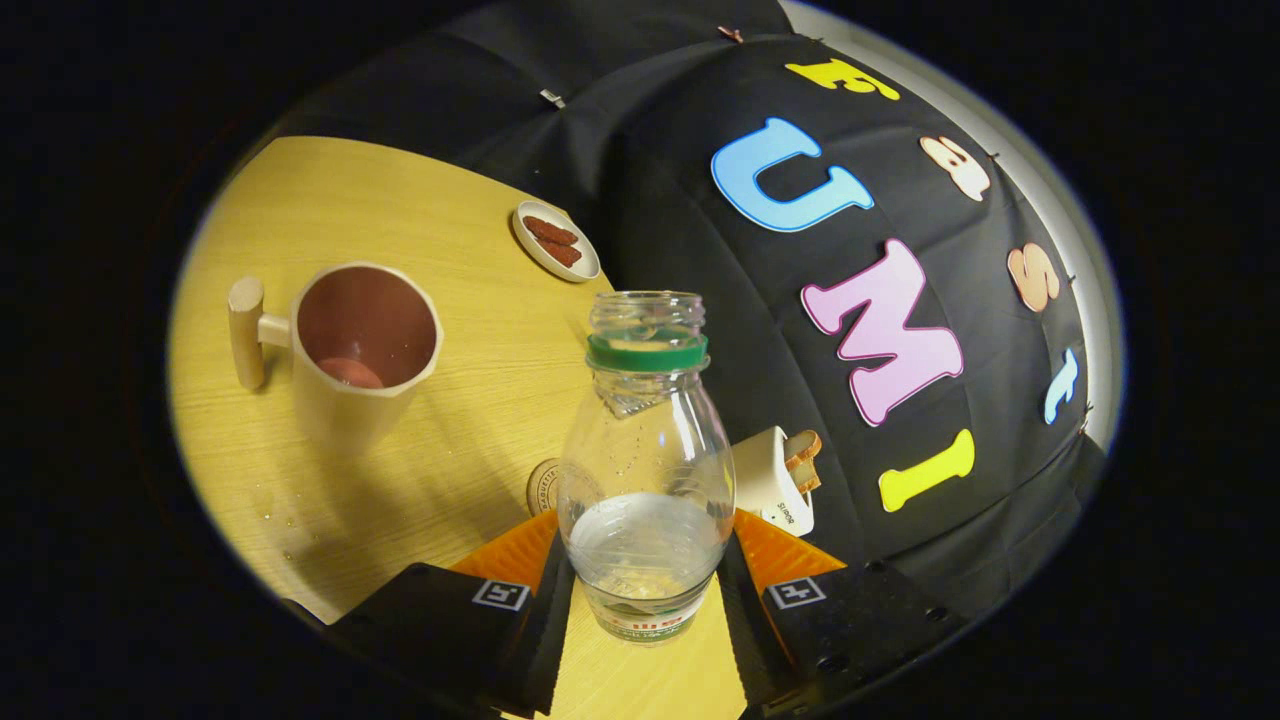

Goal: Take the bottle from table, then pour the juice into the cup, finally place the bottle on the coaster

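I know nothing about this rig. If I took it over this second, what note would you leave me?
Gripper: shut on the bottle, held clear of the table, a little liquid left inside, no cap.
Cup: on the table ahead and to the left, some liquid in its bottom.
Coaster: just behind the bottle, partly hidden.
Done: bottle picked up; pouring looks done or nearly so.
Left: set the bottle on the coaster, let go.

Tongs (645,590) carry square black-and-white marker tags, ribbed inner faces.
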{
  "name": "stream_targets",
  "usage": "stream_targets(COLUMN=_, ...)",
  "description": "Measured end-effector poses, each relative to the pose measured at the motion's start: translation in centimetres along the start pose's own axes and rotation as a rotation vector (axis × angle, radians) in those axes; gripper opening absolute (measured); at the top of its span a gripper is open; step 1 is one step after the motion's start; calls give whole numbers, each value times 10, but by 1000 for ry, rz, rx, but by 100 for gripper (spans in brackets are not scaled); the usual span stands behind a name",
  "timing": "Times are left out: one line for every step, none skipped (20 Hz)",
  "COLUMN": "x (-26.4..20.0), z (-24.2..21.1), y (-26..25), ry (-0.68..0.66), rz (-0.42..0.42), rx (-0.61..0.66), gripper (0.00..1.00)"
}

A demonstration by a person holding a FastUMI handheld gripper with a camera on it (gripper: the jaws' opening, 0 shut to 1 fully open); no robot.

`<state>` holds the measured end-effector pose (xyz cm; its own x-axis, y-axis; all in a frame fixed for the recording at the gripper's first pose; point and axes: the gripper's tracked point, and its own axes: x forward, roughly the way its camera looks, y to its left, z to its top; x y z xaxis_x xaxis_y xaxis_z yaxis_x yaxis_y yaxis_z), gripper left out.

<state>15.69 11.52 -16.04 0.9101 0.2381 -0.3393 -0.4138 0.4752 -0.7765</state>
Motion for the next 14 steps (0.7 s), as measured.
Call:
stream_targets(x=2, z=-3, y=2, ry=18, rz=1, rx=-38, gripper=71)
stream_targets(x=1, z=-3, y=1, ry=28, rz=-5, rx=-72, gripper=71)
stream_targets(x=0, z=-1, y=2, ry=29, rz=-9, rx=-105, gripper=71)
stream_targets(x=3, z=0, y=5, ry=30, rz=-9, rx=-136, gripper=71)
stream_targets(x=3, z=2, y=8, ry=30, rz=-9, rx=-166, gripper=71)
stream_targets(x=3, z=4, y=9, ry=28, rz=-9, rx=-193, gripper=71)
stream_targets(x=4, z=5, y=12, ry=28, rz=-7, rx=-217, gripper=71)
stream_targets(x=5, z=8, y=14, ry=24, rz=-2, rx=-239, gripper=71)
stream_targets(x=5, z=11, y=17, ry=16, rz=2, rx=-261, gripper=71)
stream_targets(x=6, z=13, y=20, ry=8, rz=7, rx=-282, gripper=71)
stream_targets(x=7, z=14, y=24, ry=6, rz=16, rx=-305, gripper=71)
stream_targets(x=7, z=13, y=27, ry=7, rz=21, rx=-321, gripper=71)
stream_targets(x=8, z=14, y=28, ry=7, rz=23, rx=-336, gripper=71)
stream_targets(x=8, z=15, y=28, ry=4, rz=22, rx=-349, gripper=71)
